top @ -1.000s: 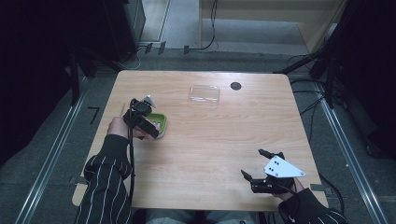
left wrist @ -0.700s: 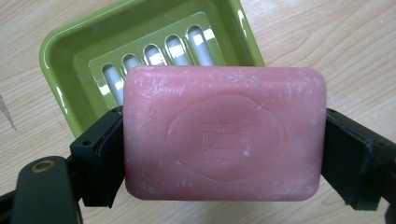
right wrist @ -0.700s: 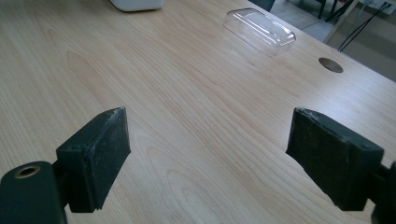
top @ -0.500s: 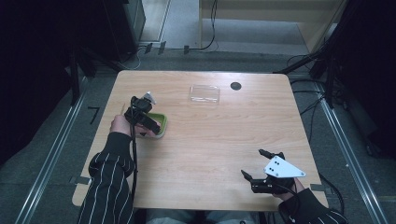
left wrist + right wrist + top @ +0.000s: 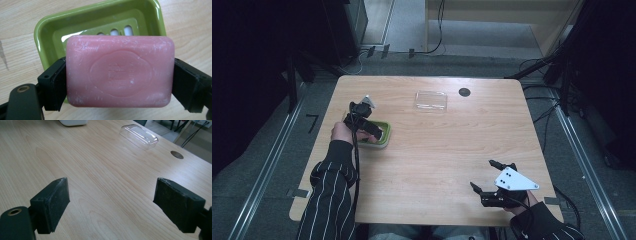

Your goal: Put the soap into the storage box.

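Pink soap (image 5: 120, 72) sits clamped between the jaws of my left gripper (image 5: 120, 75), one pad on each short end of the bar. The bar hangs flat, embossed face up, directly over the green soap dish (image 5: 47, 32). In the left gripper view the dish's slotted floor is bare behind the bar, and the near edge of the bar overhangs the dish's near rim. Whether the underside touches the rim, I cannot tell.

In the high view my left gripper (image 5: 368, 127) is over the dish (image 5: 384, 140) at the left side of the wooden table (image 5: 442, 150).

My right gripper (image 5: 112, 205) rests with its jaws spread wide and nothing between them. In the high view it (image 5: 494, 180) lies near the front right corner of the table, well apart from the dish. A clear plastic lid (image 5: 430, 100) lies toward the far edge of the table, beside a round dark grommet (image 5: 464, 92).

Status, as I judge it:
1. Pick-up of the soap: done. The grip is firm and square.
2. Carrying to the dish: done or nearly so, since the bar is above the tray.
3. Lowering and release: not yet done.
4. Fitting the lid over the dish: probably left, with the free right gripper as the likely tool.
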